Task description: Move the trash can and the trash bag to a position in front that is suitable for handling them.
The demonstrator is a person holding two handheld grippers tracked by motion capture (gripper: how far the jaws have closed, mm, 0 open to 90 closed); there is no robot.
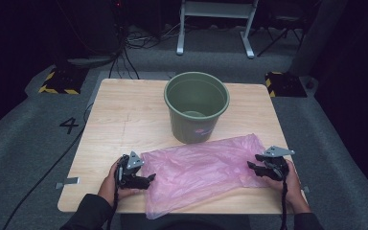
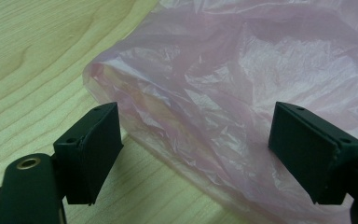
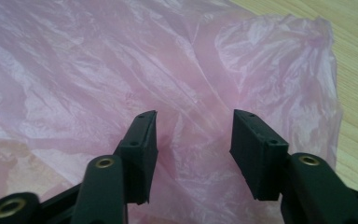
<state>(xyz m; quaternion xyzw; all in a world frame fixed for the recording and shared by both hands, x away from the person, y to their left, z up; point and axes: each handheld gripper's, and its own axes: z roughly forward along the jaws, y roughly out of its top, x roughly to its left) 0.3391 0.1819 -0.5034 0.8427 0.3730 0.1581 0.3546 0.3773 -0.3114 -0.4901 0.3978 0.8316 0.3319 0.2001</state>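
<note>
Plastic of the pink bag [image 1: 199,175] overhangs the table's [image 1: 124,115] near edge, its corner cut off by the frame. The bag lies flat, long axis running left-near to right-far across the wood, ahead of the green bucket [image 1: 196,106]. The left gripper [image 1: 146,180] stands wide open at the bag's left edge. The right gripper [image 1: 253,166] is half open over the right end; whether its pads pinch film is unclear.

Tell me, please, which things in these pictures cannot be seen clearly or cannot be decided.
- Bucket: high view, its own wall hides the far inside; contents unclear.
- Pink bag: high view, near corner hangs past the table edge.
- Right gripper: right gripper view, jaws apart over the film; contact cannot be told.
</note>
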